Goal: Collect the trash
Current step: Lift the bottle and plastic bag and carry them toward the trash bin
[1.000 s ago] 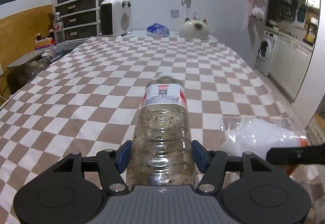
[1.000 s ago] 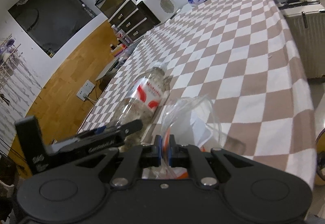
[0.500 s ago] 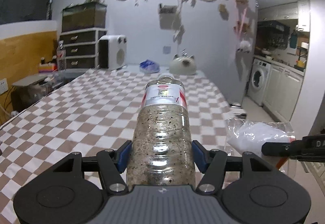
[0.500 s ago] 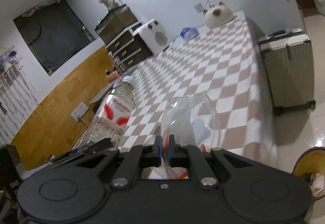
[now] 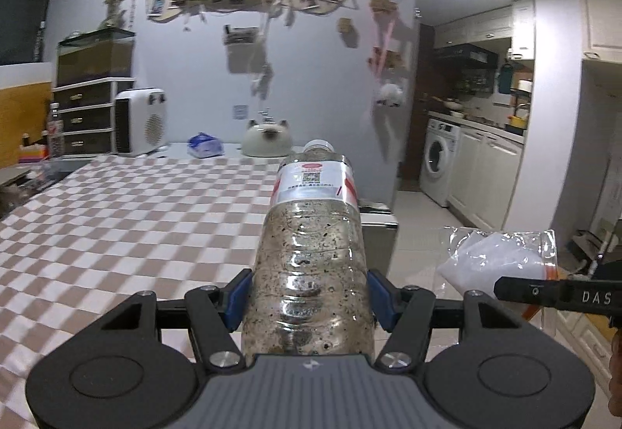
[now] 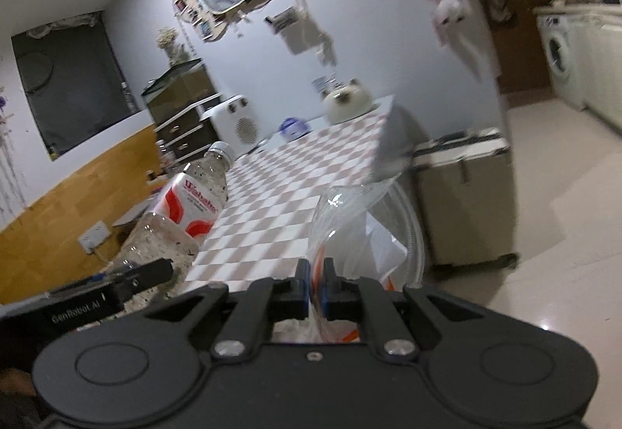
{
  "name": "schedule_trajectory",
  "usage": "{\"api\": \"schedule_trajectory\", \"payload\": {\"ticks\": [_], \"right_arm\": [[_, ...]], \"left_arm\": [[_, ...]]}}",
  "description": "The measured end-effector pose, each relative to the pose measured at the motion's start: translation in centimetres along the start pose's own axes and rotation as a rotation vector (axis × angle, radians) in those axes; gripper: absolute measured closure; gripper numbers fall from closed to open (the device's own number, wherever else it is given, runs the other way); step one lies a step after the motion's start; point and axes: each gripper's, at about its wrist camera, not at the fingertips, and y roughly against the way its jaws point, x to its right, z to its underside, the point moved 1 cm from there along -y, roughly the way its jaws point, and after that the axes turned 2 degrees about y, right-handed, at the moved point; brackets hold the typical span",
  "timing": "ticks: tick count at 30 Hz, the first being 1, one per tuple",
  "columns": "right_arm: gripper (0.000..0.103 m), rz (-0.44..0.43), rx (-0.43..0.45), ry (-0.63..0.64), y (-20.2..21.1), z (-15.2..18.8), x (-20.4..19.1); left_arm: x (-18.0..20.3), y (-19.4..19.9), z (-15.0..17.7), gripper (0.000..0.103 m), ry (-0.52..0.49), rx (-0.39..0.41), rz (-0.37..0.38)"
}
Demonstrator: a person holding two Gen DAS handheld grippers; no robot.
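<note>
Carrying both pieces of trash clear of the bench (image 5: pixel 128 211), the two grippers had swung toward the right of the frames, so the checked cloth that filled both views a moment before now lay only at left and centre, with kitchen floor opening at lower right. The left gripper (image 5: pixel 309 293) had its jaws partly open and clamped on the dirty bottle (image 5: pixel 311 258), which ran from bottom centre up to mid-frame, cap pointing away. The right gripper (image 6: pixel 315 293) had its jaws pinched fully together on the edge of the clear bag (image 6: pixel 361 230) holding white paper, just above them at lower centre. Both items looked lifted off the cloth, so pickup seemed done; what remained was probably reaching a bin, none of which showed in either view.
</note>
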Motion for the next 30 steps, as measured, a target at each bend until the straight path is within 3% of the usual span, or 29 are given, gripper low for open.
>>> {"api": "schedule_trajectory", "payload": {"ticks": [17,24,30], "right_arm": [[0.097,0.234,0.069,0.096,6.7,0.8,8.0],[0.097,0.353,0.053,0.126,6.3,1.8,11.3],[0.097,0.409,0.001,0.094,4.5,3.0,14.6]], "left_arm": [[10.6,-3.9,3.2,0.041,-0.006,-0.035,0.102],[13.8,-7.6,5.1,0.041,0.001,-0.093,0.134],[16.2,-12.3,8.4,0.041,0.003,-0.193,0.16]]}}
